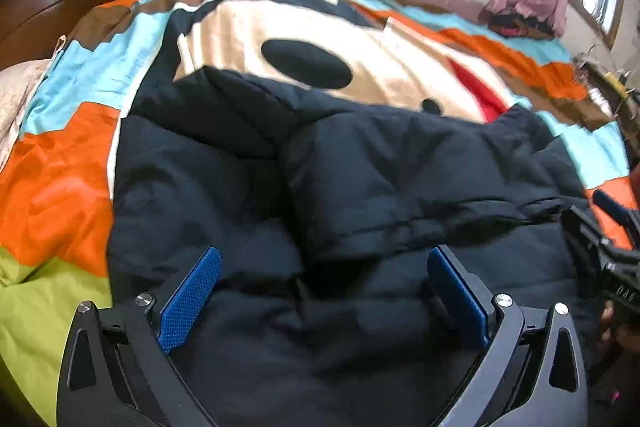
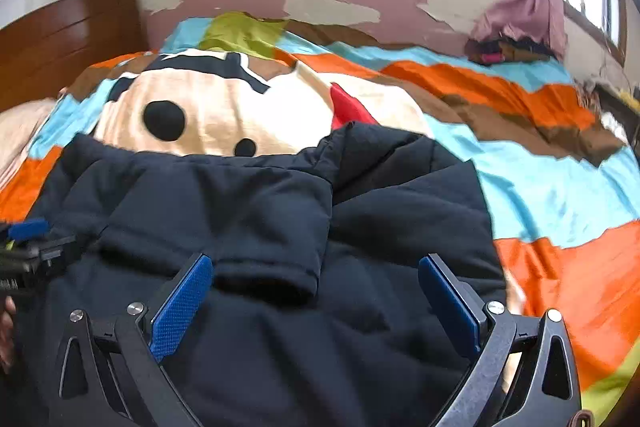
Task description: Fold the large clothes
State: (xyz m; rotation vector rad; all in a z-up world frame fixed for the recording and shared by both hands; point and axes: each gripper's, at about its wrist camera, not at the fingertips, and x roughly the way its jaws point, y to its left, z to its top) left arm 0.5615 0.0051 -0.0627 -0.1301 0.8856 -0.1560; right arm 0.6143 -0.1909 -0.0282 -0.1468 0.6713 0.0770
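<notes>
i see a dark puffy jacket (image 1: 340, 187) lying rumpled on the bedspread (image 1: 60, 187), filling the space between and beyond both sets of fingers. my left gripper (image 1: 324, 291) and right gripper (image 2: 316, 297) gape wide, holding nothing. bare bedspread lies past the jacket's edges. only the right view shows the sleeve cuff (image 2: 268, 279) clearly.

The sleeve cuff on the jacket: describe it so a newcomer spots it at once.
On the colourful bedspread lies a dark padded jacket. A sleeve is folded across its front; the sleeve cuff is its open, rounded end just ahead of the open right gripper.
</notes>
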